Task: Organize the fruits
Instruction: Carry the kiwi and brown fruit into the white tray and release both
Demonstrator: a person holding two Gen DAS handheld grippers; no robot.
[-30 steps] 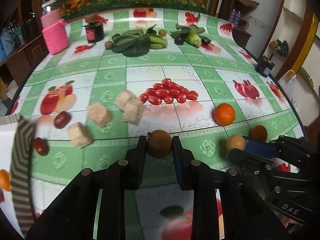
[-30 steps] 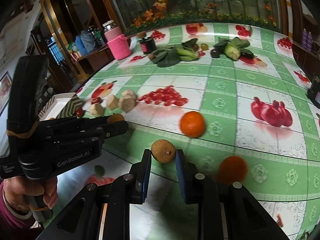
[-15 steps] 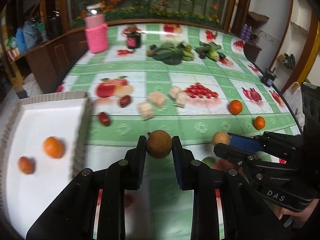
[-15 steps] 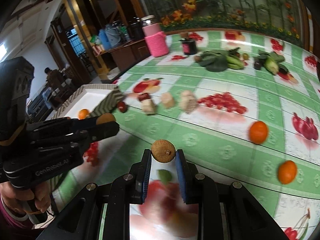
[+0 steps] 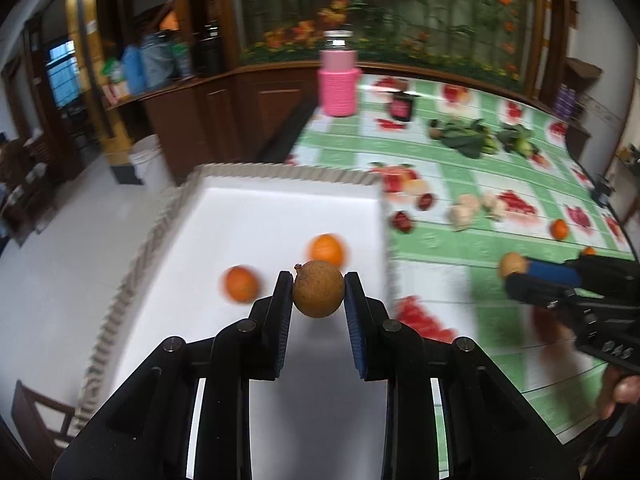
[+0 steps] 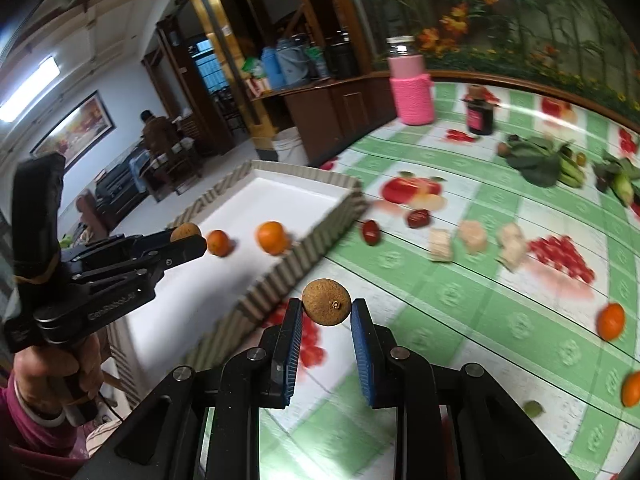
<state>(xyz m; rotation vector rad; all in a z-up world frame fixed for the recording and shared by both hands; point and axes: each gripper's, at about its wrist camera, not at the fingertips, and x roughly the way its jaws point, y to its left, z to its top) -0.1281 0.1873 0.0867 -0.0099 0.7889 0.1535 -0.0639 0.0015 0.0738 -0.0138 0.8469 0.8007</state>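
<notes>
My left gripper [image 5: 318, 294] is shut on a round brown fruit [image 5: 318, 289] and holds it above the white tray [image 5: 280, 208]. Two oranges [image 5: 326, 249] [image 5: 240, 283] lie in the tray. My right gripper [image 6: 325, 312] is shut on a second brown fruit [image 6: 326, 302], above the tablecloth just right of the tray's corrugated wall [image 6: 280, 280]. The left gripper also shows in the right wrist view [image 6: 186, 236], over the tray. The right gripper shows in the left wrist view [image 5: 516, 270] with its fruit at the tip.
On the green fruit-print tablecloth [image 6: 460, 292] lie two loose oranges [image 6: 611, 321] [image 6: 632, 389], red dates [image 6: 370, 231], beige cubes [image 6: 472, 236], leafy vegetables [image 6: 540, 160], a dark jar [image 6: 479, 114] and a pink-sleeved bottle [image 6: 412, 92]. The floor drops away left of the tray.
Both grippers have swung left, each keeping its brown fruit. The left one now hangs over the tray; the right one has come up beside the tray's wall.
</notes>
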